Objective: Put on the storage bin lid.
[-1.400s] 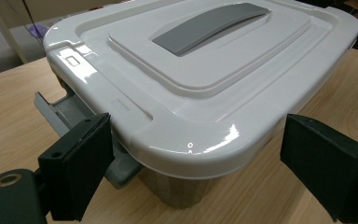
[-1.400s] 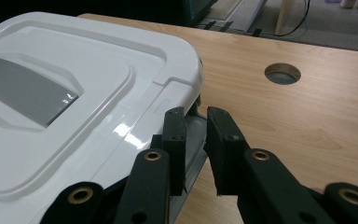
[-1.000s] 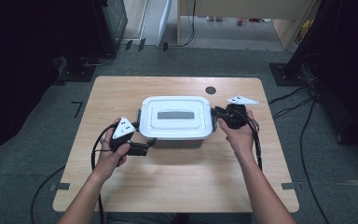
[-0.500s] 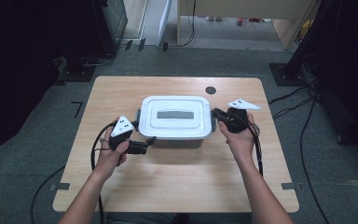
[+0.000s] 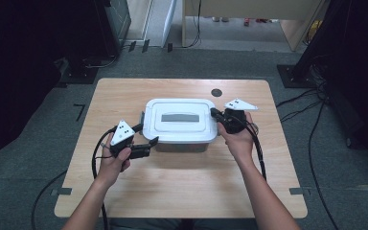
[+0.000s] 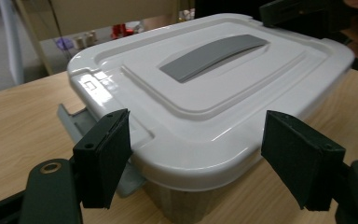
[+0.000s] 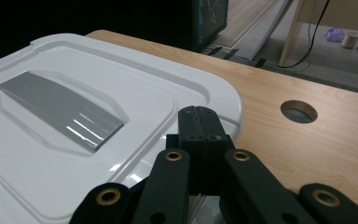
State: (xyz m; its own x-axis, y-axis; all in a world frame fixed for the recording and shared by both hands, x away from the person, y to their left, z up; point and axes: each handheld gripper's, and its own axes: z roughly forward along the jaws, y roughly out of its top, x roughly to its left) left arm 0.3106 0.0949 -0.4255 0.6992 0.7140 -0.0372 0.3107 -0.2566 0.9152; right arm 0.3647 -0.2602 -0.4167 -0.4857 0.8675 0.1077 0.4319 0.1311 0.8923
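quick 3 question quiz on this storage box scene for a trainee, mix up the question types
1. True or false: the white plastic lid with the grey handle sits on the clear storage box.
2. Multiple choice: the right gripper has its jaws A) wide open, B) shut together over the lid's edge, C) clamped on the handle.
3. Fill in: the left gripper has its black pads on either side of a lid ______, without pressing on it.

Key:
1. True.
2. B.
3. corner. Its jaws have just been closing; the pads stand clear of the lid, beside the grey latch.
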